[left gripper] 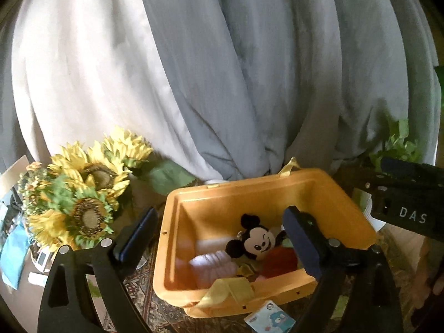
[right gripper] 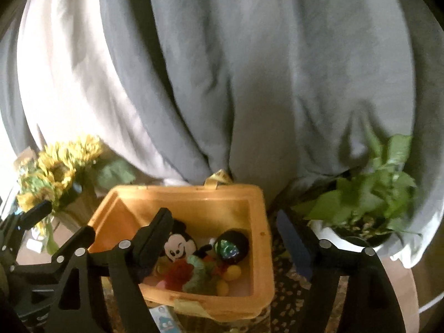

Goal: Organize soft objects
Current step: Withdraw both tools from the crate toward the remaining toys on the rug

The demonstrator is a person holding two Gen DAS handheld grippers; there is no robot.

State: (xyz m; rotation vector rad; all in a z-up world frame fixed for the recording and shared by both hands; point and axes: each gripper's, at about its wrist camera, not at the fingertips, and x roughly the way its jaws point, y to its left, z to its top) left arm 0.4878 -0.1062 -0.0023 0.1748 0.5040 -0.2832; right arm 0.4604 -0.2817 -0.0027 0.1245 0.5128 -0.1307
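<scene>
An orange plastic bin stands on a patterned cloth; it also shows in the right wrist view. Inside lie a Mickey Mouse plush, a white-pink knitted piece, a red soft piece, and, in the right wrist view, the Mickey plush, a black round plush, a green knit piece and yellow balls. My left gripper is open and empty above the bin. My right gripper is open and empty over the bin.
Sunflowers stand left of the bin. A potted green plant stands to its right. Grey and white curtains hang behind. A yellow strap drapes over the bin's near rim. A small cartoon card lies in front.
</scene>
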